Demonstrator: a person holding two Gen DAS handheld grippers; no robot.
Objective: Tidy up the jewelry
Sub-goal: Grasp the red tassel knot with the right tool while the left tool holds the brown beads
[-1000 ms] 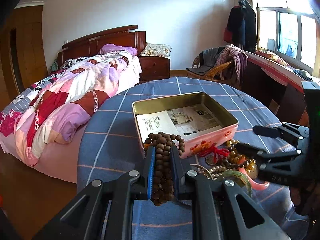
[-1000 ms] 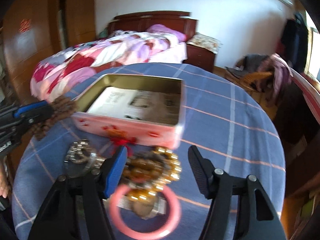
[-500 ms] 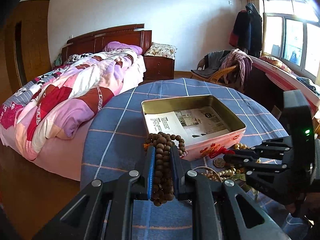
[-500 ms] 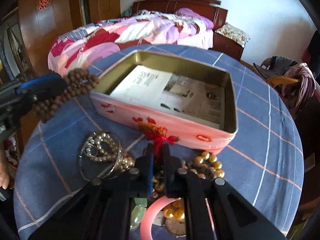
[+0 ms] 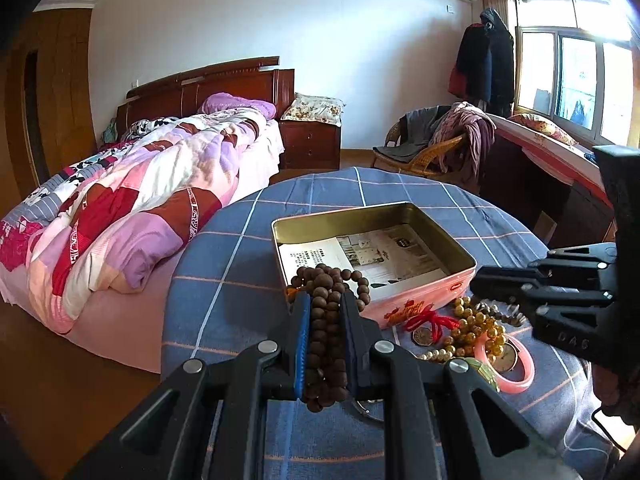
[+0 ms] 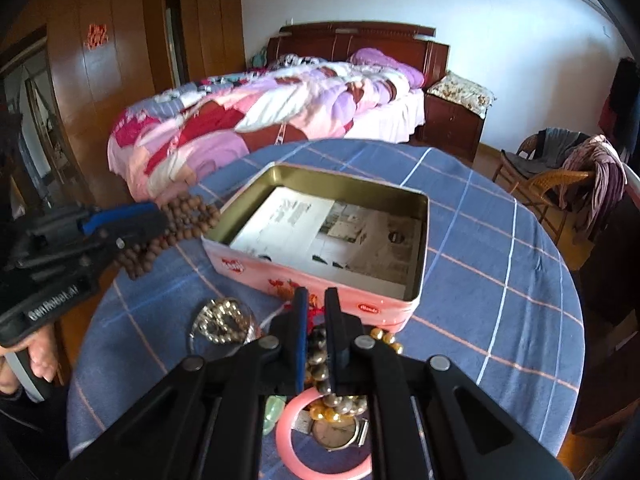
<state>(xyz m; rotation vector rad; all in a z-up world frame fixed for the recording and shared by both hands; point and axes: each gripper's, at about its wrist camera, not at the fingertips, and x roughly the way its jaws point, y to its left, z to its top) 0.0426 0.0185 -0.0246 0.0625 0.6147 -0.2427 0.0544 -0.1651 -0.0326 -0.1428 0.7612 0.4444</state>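
Observation:
A pink tin box [image 5: 416, 294] [image 6: 320, 280], open and lined with printed paper, sits on the blue checked round table [image 5: 224, 256]. My left gripper [image 5: 325, 304] is shut on a brown wooden bead string [image 5: 326, 320], held in the air near the box's front left corner; the beads also show in the right wrist view [image 6: 180, 226]. My right gripper [image 6: 316, 300] is shut on a dark bead bracelet [image 6: 318, 350], lifted just above the jewelry pile in front of the box. The pile holds gold beads [image 5: 476, 326], a pink bangle [image 6: 304, 452], a watch [image 6: 334, 434] and a red-tasselled charm [image 5: 426, 322].
A pale bead string in a clear ring [image 6: 222, 322] lies left of the pile. A bed [image 5: 132, 200] stands beyond the table's left edge. A wicker chair with clothes [image 5: 444, 148] and a desk [image 5: 560, 184] stand at the back right.
My right gripper closed on beads in the pile and lifted them a little. My left gripper stayed shut on the wooden beads and moved slightly toward the box.

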